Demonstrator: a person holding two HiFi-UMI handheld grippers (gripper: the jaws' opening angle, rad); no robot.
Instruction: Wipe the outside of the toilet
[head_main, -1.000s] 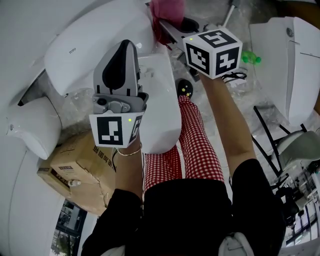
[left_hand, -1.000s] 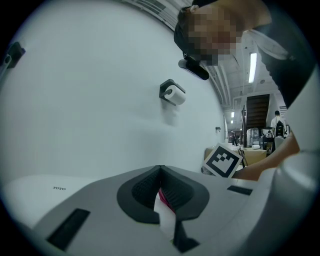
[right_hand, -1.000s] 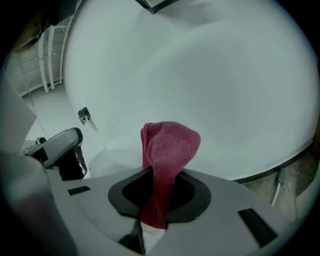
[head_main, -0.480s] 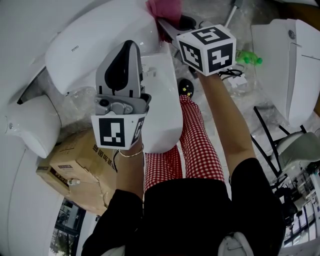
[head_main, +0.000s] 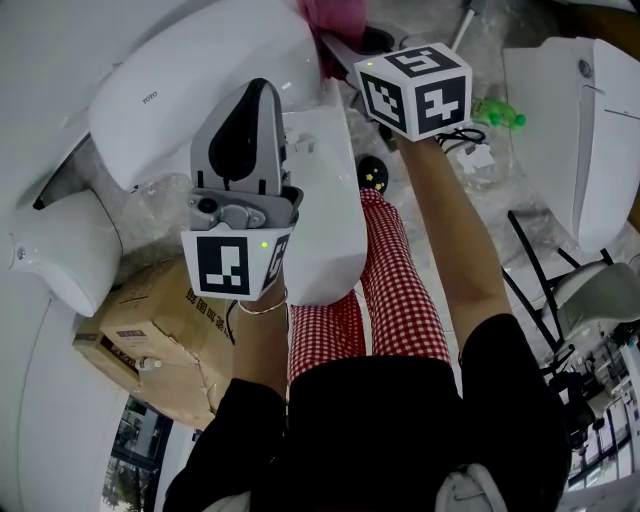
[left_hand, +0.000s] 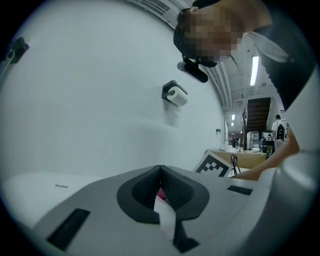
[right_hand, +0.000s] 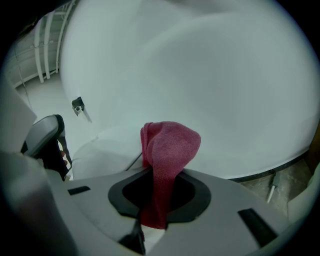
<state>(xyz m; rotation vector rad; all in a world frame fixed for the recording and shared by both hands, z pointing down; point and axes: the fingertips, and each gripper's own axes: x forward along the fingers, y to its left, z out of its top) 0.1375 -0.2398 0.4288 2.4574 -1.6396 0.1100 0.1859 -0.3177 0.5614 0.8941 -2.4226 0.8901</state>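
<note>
Right gripper (right_hand: 159, 176): jaws clamped on the pink cloth (right_hand: 169, 146), which passes up between them and bunches in a folded wad above the tips. Right gripper view shows that wad in front of a big curved white surface of the toilet (head_main: 200, 75); can't tell whether cloth and porcelain actually touch. In the head view the cloth sits at the top edge of frame, just beside the right end of the toilet's TOTO-marked lid, with the right gripper's marker cube (head_main: 415, 90) directly below it. Left gripper (left_hand: 159, 169): jaws closed tip to tip, nothing gripped, only a sliver of white and pink visible through the gap behind them. It's held over a second white ceramic piece (head_main: 325, 215) that lies next to the toilet, jaws pointing toward the toilet body, not in contact as far as I can see. Left gripper view also catches a white wall with a toilet roll holder (left_hand: 175, 95). Cardboard box (head_main: 150, 330) is on the floor lower left, and a green bottle (head_main: 497, 112) is right of the right gripper.
</note>
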